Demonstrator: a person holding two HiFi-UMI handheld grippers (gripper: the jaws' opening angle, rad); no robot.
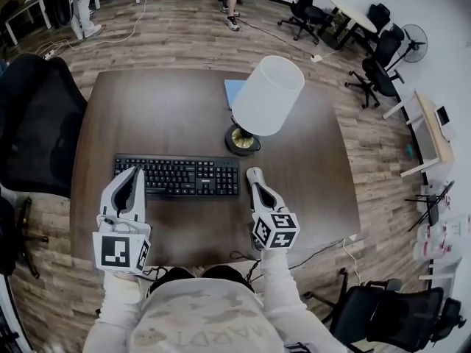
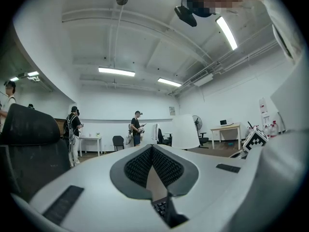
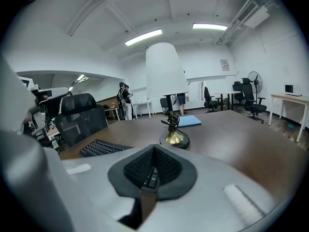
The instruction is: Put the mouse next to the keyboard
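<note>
Two grippers are over the near side of the brown table (image 1: pixel 309 190). The left gripper (image 1: pixel 132 170) is closed, with its two pads touching at the tips and nothing in them. Its tip is over the left end of the black keyboard (image 1: pixel 184 176), and a few keys show under it. The right gripper (image 1: pixel 254 173) is closed too, with its tips together. Its tip is just beside the right end of the keyboard. A small dark thing (image 3: pixel 151 179) shows low between its pads. It could be the mouse, but I cannot tell, and no view shows the mouse clearly. Farther back, a lamp (image 1: pixel 266 98) with a white shade stands on a round base. A blue sheet (image 1: pixel 232 91) lies just beyond the lamp, on its left. A black chair (image 1: pixel 37 123) stands left of the table.
</note>
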